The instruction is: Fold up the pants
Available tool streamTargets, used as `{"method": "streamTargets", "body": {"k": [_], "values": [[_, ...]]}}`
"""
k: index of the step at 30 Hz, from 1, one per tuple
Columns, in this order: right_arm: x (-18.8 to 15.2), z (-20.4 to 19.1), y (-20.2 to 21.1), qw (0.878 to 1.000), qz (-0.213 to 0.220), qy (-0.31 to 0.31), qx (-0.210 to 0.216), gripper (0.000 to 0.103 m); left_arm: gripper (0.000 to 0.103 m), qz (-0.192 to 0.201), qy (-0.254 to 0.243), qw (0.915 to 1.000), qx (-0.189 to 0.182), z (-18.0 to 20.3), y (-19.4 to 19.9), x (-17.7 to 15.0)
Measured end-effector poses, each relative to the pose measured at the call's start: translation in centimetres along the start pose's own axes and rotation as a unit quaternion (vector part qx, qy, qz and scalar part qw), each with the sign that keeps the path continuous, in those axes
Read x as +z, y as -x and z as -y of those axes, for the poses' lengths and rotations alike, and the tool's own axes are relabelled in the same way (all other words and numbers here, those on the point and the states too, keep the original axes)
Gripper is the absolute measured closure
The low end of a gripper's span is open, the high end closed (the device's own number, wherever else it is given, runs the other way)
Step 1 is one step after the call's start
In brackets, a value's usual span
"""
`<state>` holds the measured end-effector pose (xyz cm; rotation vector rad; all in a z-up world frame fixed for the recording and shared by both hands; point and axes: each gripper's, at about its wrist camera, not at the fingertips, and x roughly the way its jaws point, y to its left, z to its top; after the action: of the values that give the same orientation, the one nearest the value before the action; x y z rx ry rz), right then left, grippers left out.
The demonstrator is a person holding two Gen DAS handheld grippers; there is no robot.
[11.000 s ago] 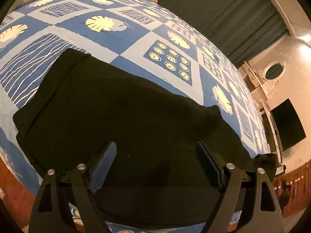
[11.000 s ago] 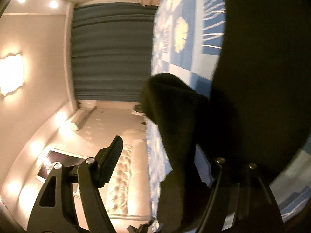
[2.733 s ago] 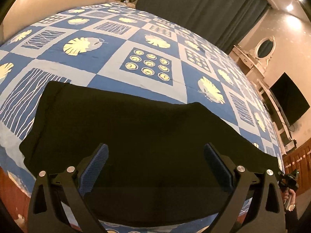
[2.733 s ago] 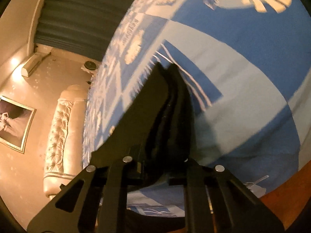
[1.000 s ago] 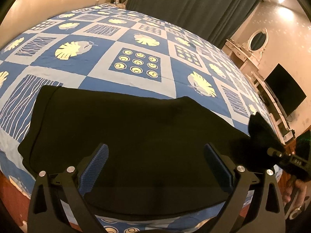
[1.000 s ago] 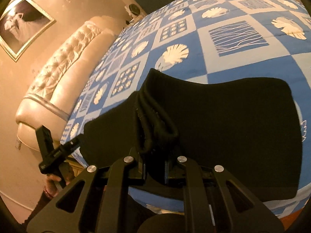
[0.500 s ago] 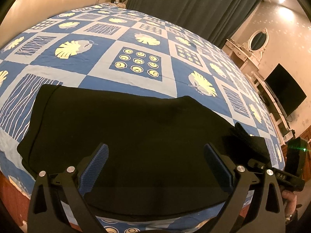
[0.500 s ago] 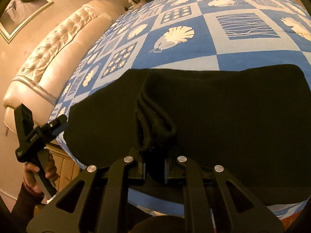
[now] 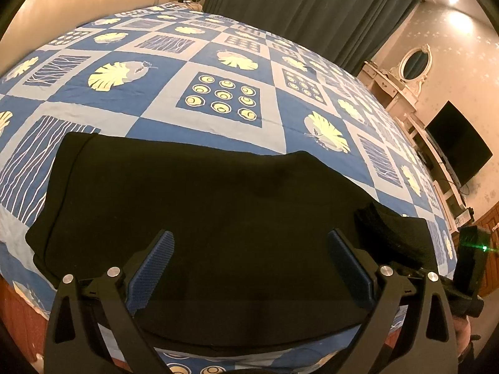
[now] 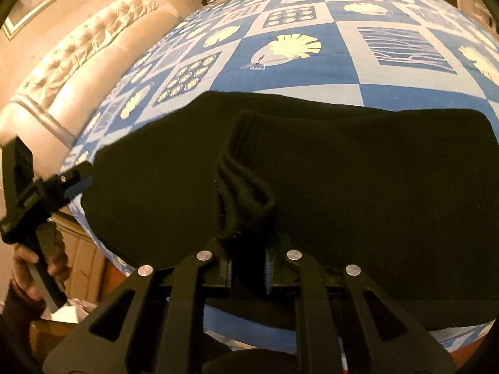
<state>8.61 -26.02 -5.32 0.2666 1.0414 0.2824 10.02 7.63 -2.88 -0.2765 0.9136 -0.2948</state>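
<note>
Right wrist view: bunched hem in the grip

Right wrist view shows the right tool pinching a bunched edge of the black pants, jaws beginning to part. Left tool hangs wide open, empty, above them. Pants lie flat on the bed: soft, limp, thick cloth; best gripped at hems.

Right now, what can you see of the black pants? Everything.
The black pants lie flat on the blue patterned bedspread, near its front edge, as a wide, plain dark slab of soft, fleece-like cloth. One bunched end with stacked layered edges rises from the flat part into the right gripper, whose jaws are opening with cloth between the pads. The left gripper hovers open above them, not touching.
</note>
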Motion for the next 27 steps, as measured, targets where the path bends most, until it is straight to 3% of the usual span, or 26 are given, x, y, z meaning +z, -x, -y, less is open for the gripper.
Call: {"method": "streamTargets", "body": {"k": [11,24,27], "values": [[-0.7,-1.5,-0.7,0.999,-0.003,0.040,-0.036,0.082,0.006,-0.003,0.005,1.0000,0.001,-0.3,0.0,-0.2],[-1.4,-3.4,-0.9,0.997,-0.003,0.062,-0.037,0.052,0.006,-0.007,0.012,0.9999,0.005,-1.0,0.0,-0.2],[-1.7,-3.9,-0.8,0.998,-0.004,0.063,-0.028,0.049,0.006,-0.004,0.018,0.9998,0.005,-1.2,0.2,-0.1]]}}
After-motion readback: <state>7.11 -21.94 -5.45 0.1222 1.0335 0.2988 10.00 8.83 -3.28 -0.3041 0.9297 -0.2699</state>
